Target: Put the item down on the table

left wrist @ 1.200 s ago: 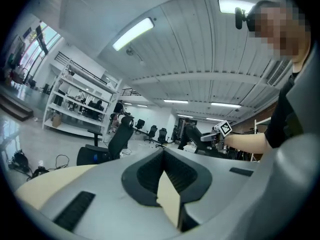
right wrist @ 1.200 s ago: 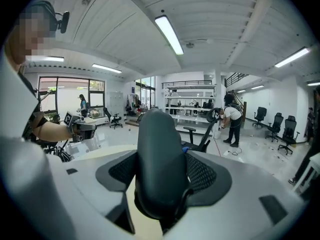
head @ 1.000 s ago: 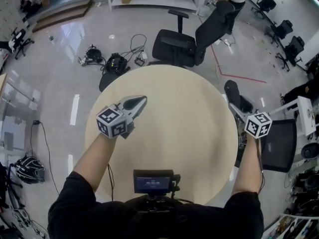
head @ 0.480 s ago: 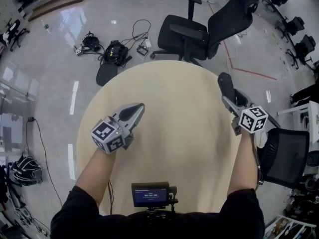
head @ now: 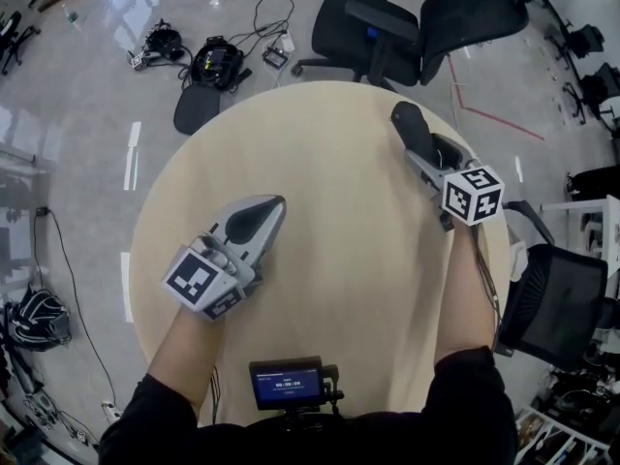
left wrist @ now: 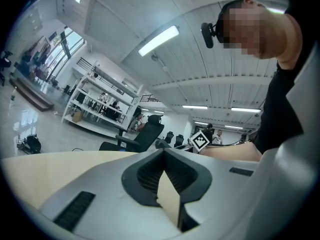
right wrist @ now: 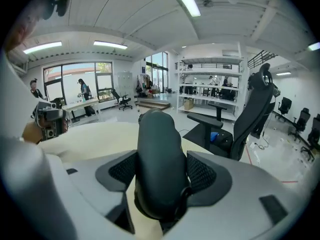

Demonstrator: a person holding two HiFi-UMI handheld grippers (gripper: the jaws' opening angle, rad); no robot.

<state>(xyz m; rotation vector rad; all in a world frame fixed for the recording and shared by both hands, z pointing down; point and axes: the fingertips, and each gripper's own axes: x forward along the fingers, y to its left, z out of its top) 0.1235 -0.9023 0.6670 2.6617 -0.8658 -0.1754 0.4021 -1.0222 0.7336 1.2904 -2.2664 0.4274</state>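
Round table [head: 339, 279], right gripper [head: 426, 158] over the far right edge, jaws squeezing a dark rounded item [head: 405, 124], left gripper [head: 274, 204] near the left edge, jaws pressed together.

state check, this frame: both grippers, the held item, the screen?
left gripper: shut, nothing between the jaws
right gripper: shut on the dark oblong item
dark oblong item: gripped, near the round table rim; touching it or not, cannot tell
small screen: lit
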